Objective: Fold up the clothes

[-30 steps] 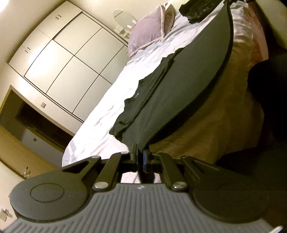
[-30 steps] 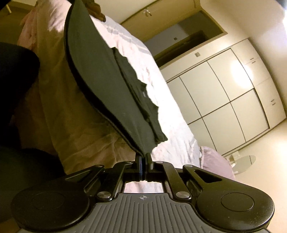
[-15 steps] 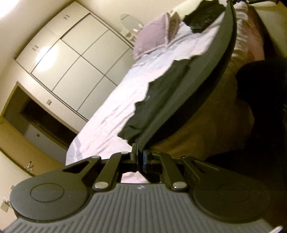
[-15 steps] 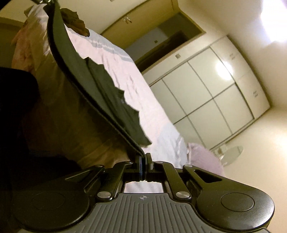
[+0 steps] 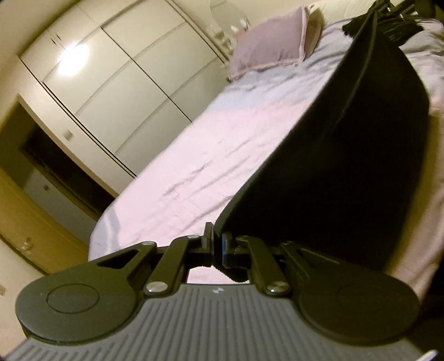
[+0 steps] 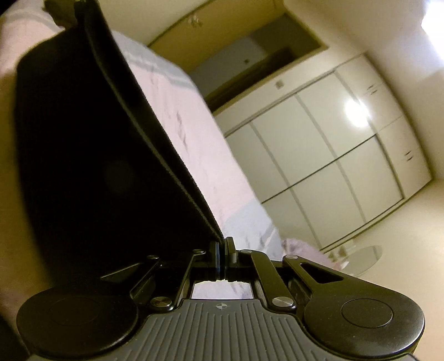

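Observation:
A black garment (image 5: 347,155) hangs stretched between my two grippers above the near edge of the bed (image 5: 211,155). My left gripper (image 5: 217,240) is shut on one corner of its hemmed edge. My right gripper (image 6: 222,245) is shut on the other corner, and the garment (image 6: 91,166) fills the left of that view. The taut hem runs from each gripper to the other gripper, which shows at the top of each view. The cloth hides the bed's near side.
The bed has a pale pink sheet (image 6: 194,155) and a mauve pillow (image 5: 272,47) at its head. A dark pile of clothes (image 5: 399,22) lies at the far end. White wardrobe doors (image 6: 333,155) line the wall. A round mirror (image 6: 360,255) stands beside the bed.
Both grippers have lifted the garment off the bed. The part that lay bunched on the sheet now hangs free, and the hem is pulled taut and higher.

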Available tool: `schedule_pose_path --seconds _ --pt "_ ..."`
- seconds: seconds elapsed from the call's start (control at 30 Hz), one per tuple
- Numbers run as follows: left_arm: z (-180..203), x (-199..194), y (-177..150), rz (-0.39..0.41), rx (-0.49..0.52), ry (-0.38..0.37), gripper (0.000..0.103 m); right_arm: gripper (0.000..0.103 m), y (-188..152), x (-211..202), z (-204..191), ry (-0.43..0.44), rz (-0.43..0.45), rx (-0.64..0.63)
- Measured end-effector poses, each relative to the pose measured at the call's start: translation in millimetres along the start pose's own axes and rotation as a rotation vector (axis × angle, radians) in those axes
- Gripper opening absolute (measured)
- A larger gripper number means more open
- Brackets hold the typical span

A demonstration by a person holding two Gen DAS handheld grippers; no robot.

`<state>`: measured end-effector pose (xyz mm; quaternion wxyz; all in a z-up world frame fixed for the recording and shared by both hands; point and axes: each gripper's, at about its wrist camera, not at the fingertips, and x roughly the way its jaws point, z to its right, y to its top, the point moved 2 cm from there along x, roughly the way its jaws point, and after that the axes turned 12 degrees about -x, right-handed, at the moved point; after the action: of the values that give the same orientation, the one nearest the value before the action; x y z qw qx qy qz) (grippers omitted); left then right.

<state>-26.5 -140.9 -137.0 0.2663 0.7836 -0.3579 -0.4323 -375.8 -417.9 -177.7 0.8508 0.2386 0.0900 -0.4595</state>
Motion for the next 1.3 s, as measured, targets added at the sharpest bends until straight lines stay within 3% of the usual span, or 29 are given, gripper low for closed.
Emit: schedule_pose_path --seconds 0.3,0.7,0.97,1.0,1.07,1.1,1.13,1.2,1.3 --pt "-15 168 -7 -0.169 0.022 -0.076 0.004 0.001 -19 168 -5 0.196 -0.093 0.088" --pt "-20 288 -36 -0.296 -0.054 -0.185 0.006 0.001 -54 270 -12 0.33 -0.147 0.202" --pt "-35 302 -48 -0.288 -0.163 -0.238 0.008 0.001 -64 308 -24 0.405 -0.163 0.312" --pt "-39 303 -50 -0.29 -0.195 -0.25 0.01 0.001 -64 309 -24 0.409 -0.164 0.327" --pt "-48 309 -49 -0.291 -0.302 -0.242 0.03 0.001 -64 310 -18 0.412 -0.159 0.381" --pt "-53 312 -49 -0.291 -0.339 -0.228 0.035 0.002 -63 310 -13 0.409 -0.157 0.415" --pt "-56 313 -49 -0.29 -0.363 -0.217 0.04 0.009 -65 310 -9 0.399 -0.16 0.451" --pt "-61 312 -49 -0.283 -0.404 -0.207 0.043 0.021 -68 311 -2 0.356 -0.182 0.511" --pt "-71 309 -48 -0.274 -0.483 -0.218 0.043 0.023 -76 309 11 0.32 -0.217 0.617"
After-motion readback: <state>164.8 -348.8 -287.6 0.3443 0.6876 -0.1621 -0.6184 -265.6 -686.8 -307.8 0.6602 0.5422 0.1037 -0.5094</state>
